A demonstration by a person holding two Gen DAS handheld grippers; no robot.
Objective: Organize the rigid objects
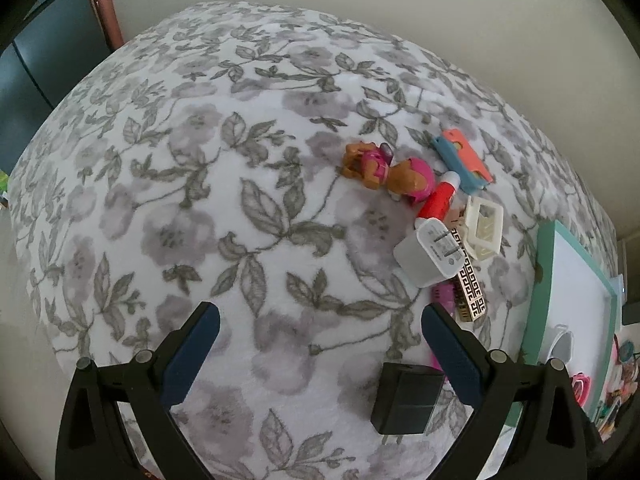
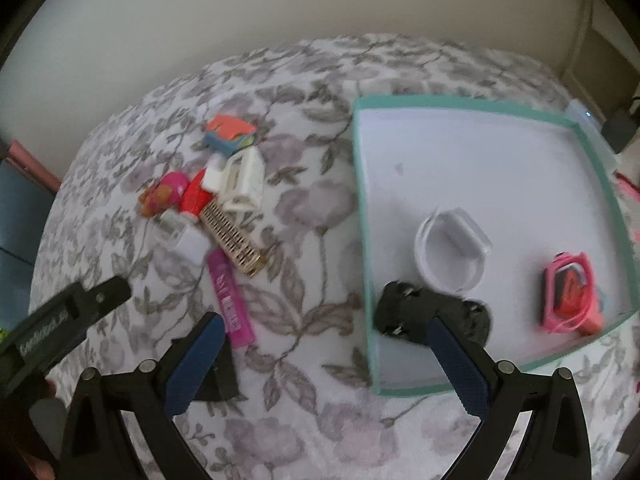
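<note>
Small rigid items are heaped on the floral blanket: a pink and brown toy dog (image 1: 384, 172), a coral and blue phone case (image 1: 464, 158), a red glue stick (image 1: 436, 200), a white charger (image 1: 428, 254), a white plastic frame (image 1: 482, 226) and a gold patterned clip (image 1: 470, 284). A pink tube (image 2: 232, 300) lies beside the heap. My left gripper (image 1: 320, 316) is open, and a black charger (image 1: 406, 402) lies on the blanket just inside its right finger. My right gripper (image 2: 324, 324) is open and holds nothing, hovering over the teal tray's (image 2: 366, 240) left wall.
The tray's white floor holds a white round container (image 2: 452, 256), a pink-framed item (image 2: 568, 292) and a black object (image 2: 400, 312) partly behind my right finger. The left gripper's body (image 2: 72, 320) shows at the left of the right wrist view. A wall stands behind the bed.
</note>
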